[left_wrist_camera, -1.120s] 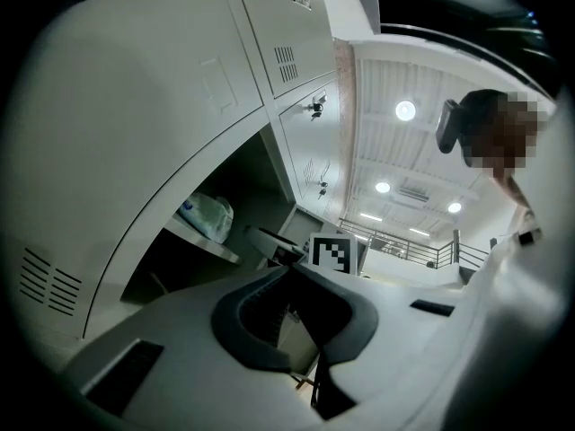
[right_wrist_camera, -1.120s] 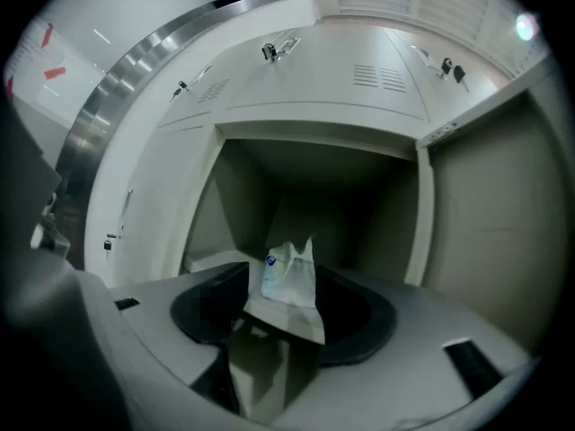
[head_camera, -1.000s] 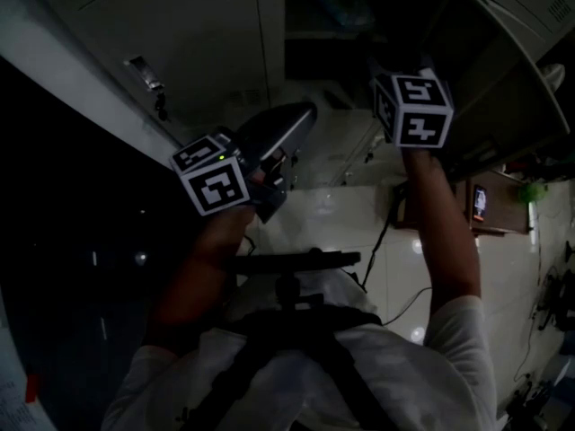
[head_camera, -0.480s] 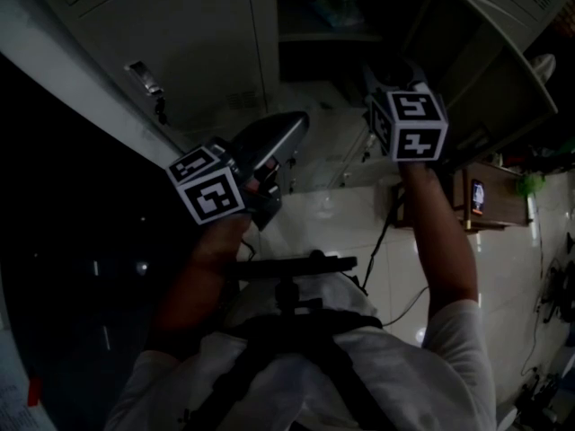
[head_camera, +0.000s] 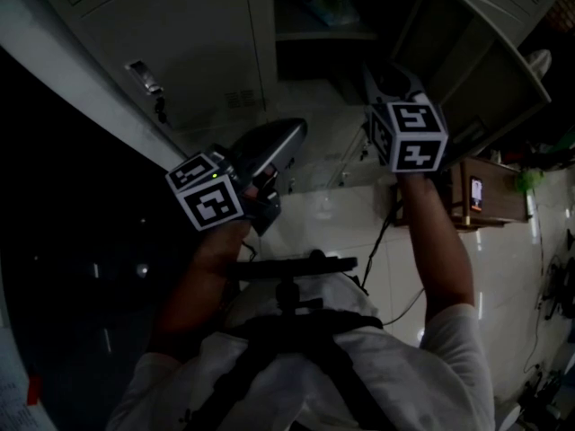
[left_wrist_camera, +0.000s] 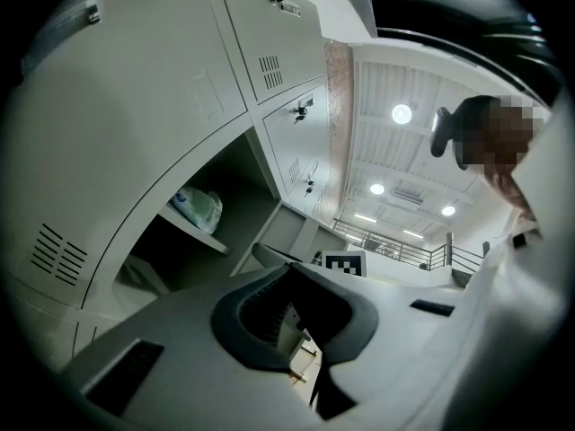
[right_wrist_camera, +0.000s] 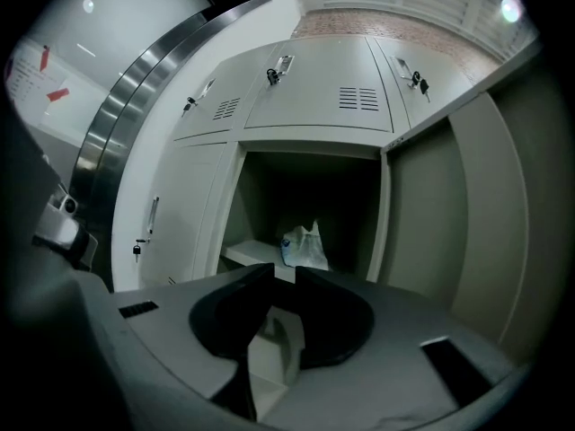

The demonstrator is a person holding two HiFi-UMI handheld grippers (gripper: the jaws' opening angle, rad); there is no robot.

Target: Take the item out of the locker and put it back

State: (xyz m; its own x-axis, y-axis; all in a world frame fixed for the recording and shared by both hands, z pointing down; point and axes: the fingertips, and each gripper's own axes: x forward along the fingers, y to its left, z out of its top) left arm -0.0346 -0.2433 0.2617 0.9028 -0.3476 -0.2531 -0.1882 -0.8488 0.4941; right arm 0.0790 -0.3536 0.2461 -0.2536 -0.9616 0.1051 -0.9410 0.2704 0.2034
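Note:
A white plastic bag (right_wrist_camera: 304, 245) sits on the shelf inside the open locker (right_wrist_camera: 256, 173); it is also visible as the bag (head_camera: 325, 5) in the head view and the bag (left_wrist_camera: 199, 209) in the left gripper view. My right gripper (right_wrist_camera: 285, 272) points at the opening, a little short of the shelf. Its jaws have just been closing and now stand a narrow gap apart with nothing between them. In the head view this right gripper (head_camera: 382, 74) is just below the locker. My left gripper (left_wrist_camera: 289, 266) hangs lower left, shut and empty, shown as the left gripper (head_camera: 286, 135) from above.
The locker's door (head_camera: 467, 52) swings out to the right of the opening. Closed lockers (right_wrist_camera: 310, 92) with key latches surround it. A small table (head_camera: 494, 200) and cables lie on the glossy floor (head_camera: 341, 214) below.
My right gripper has edged closer to the open locker, and the locker shows lower and fuller in the head view. The left gripper has barely shifted.

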